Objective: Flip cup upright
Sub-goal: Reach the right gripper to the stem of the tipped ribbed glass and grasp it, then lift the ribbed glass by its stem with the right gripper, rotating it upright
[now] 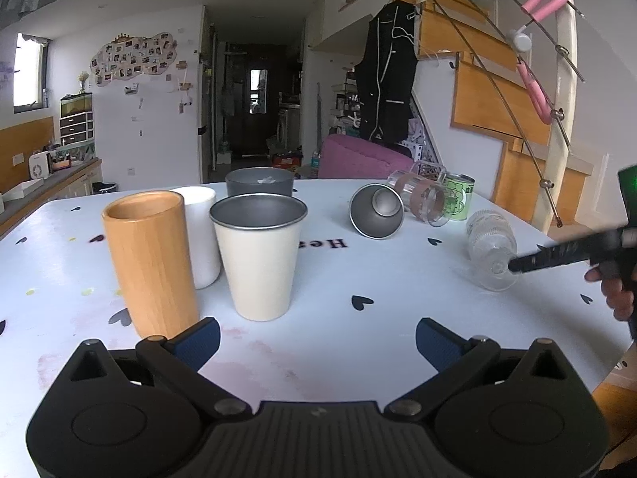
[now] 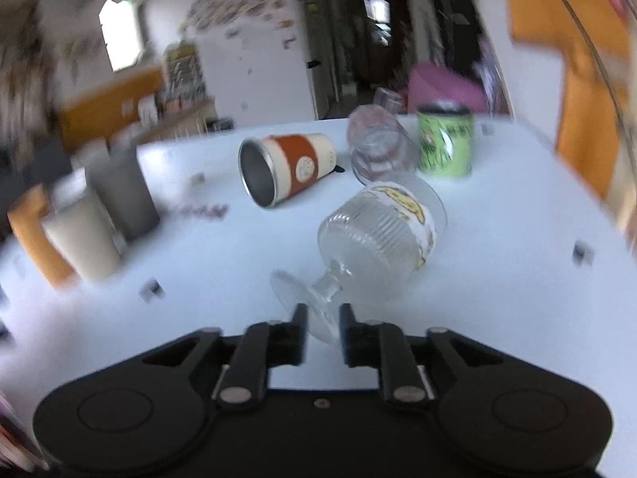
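Observation:
A clear ribbed footed glass (image 2: 378, 235) lies on its side on the white table (image 2: 497, 279), foot toward me. My right gripper (image 2: 322, 326) has its jaws closed on the round foot (image 2: 306, 302) of the glass. In the left wrist view the same glass (image 1: 491, 247) lies at the right with the right gripper's fingers (image 1: 557, 257) at its foot. My left gripper (image 1: 316, 338) is open and empty, low over the table in front of the upright cups.
Upright: a wooden cup (image 1: 151, 263), a white cup (image 1: 201, 231), a cream metal cup (image 1: 258, 255), a grey cup (image 1: 258, 183), a green can (image 1: 460, 197). On their sides: a metal cup with an orange band (image 2: 286, 167) and a clear glass (image 2: 378, 147).

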Demonstrator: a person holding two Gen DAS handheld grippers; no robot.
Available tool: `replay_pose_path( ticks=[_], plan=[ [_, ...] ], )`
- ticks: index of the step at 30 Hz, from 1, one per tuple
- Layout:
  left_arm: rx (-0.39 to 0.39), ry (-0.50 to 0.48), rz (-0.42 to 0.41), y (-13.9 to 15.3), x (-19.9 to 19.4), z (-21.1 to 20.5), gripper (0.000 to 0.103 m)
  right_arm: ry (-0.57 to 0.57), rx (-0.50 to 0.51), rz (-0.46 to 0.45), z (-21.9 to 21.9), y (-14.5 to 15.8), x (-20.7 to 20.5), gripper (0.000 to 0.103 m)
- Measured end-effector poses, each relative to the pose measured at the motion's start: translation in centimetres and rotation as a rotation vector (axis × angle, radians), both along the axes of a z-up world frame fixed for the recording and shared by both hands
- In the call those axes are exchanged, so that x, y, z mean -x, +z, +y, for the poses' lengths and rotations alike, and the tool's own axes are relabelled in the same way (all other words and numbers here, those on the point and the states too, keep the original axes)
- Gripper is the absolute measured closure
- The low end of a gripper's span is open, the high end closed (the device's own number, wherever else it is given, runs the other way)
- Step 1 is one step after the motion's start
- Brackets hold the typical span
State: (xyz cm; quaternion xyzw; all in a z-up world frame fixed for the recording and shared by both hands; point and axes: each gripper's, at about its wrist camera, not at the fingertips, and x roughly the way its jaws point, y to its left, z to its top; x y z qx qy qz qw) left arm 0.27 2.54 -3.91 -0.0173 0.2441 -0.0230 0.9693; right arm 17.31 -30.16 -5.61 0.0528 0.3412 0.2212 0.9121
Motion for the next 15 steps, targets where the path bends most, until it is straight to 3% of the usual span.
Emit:
replay_pose_path(
  ticks=[2, 5, 8, 11, 13, 15],
  plan=[
    [0.002, -0.004, 0.001, 0.0, 0.0, 0.0, 0.0, -0.038, -0.149, 0.06, -1.4, 0.6, -0.4, 0.039],
    [0.005, -0.009, 0.003, 0.0, -0.2, -0.1, 0.0, -0.142, -0.296, 0.182, -2.3, 1.2, -1.8, 0.039],
    [0.007, -0.011, 0.002, 0.0, -0.1, -0.1, 0.0, -0.288, -0.341, 0.329, -2.0, 0.5, -4.2, 0.046],
    [0.009, -0.003, 0.004, 0.0, -0.1, 0.0, 0.0, -0.381, -0.381, 0.428, -1.8, -1.2, -6.4, 0.058],
    [0.011, 0.005, 0.006, 0.0, -0.1, 0.2, 0.0, -0.4, -0.41, 0.496, -1.6, -2.4, -7.8, 0.064],
    [0.013, 0.01, 0.006, 0.0, -0.1, 0.5, 0.0, -0.377, -0.386, 0.504, -0.6, -3.1, -8.5, 0.078]
  ],
)
